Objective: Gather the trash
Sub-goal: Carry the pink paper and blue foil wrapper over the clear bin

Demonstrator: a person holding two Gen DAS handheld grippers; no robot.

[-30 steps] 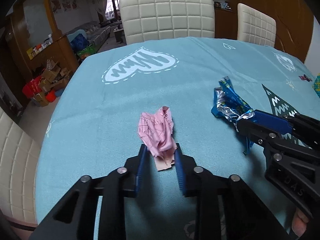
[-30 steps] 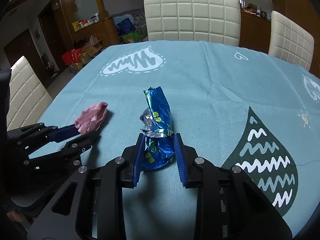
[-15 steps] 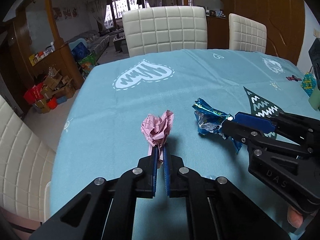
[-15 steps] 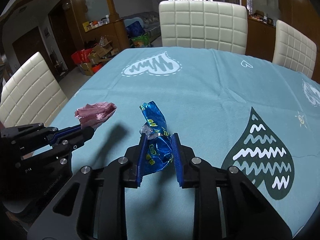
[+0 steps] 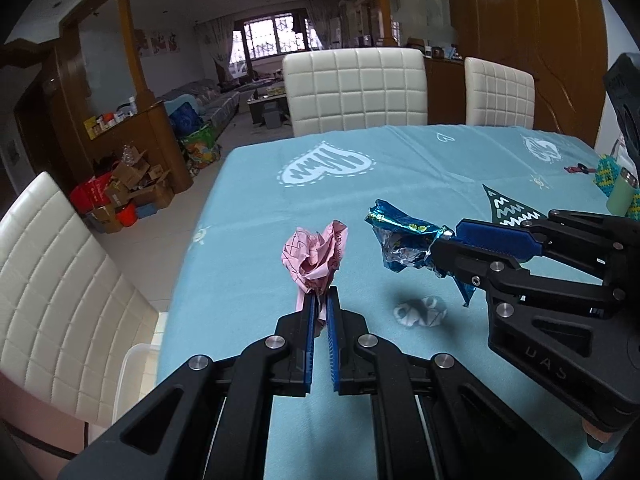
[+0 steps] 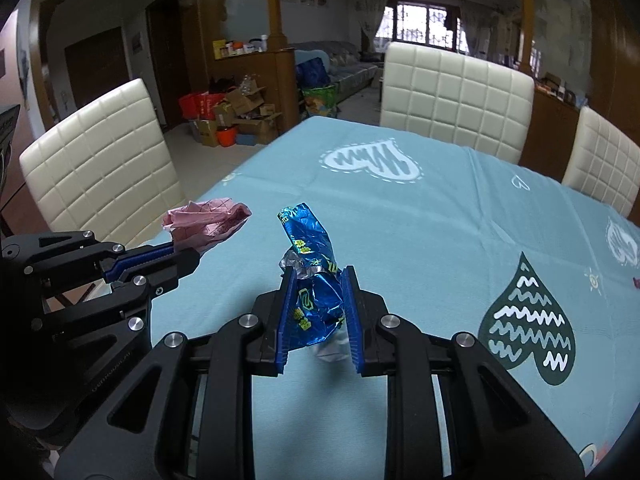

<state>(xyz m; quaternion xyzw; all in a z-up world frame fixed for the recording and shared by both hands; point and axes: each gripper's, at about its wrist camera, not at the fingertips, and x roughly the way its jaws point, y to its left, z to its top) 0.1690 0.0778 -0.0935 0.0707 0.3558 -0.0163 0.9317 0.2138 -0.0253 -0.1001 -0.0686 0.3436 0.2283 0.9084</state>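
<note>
Two scraps aloft above blue-clothed counter (image 5: 256, 184): pink paper (image 5: 316, 256) pinched in nearly closed left hand-held gripper (image 5: 320, 312), blue foil wrapper (image 6: 314, 280) clamped in right hand-held gripper (image 6: 318, 304). Small white wad (image 5: 420, 312) lying on cloth below, between them.

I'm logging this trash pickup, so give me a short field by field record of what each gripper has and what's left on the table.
left gripper: shut on pink crumpled paper, held above the table
right gripper: shut on blue foil wrapper, also lifted
left on table: white crumpled scrap on the blue tablecloth, below the foil wrapper
far right edge: green cylinder, small and partly cut off
chairs: white padded chair at the far side
bin: a white container's rim shows beside the table; whether it is the bin is unclear
</note>
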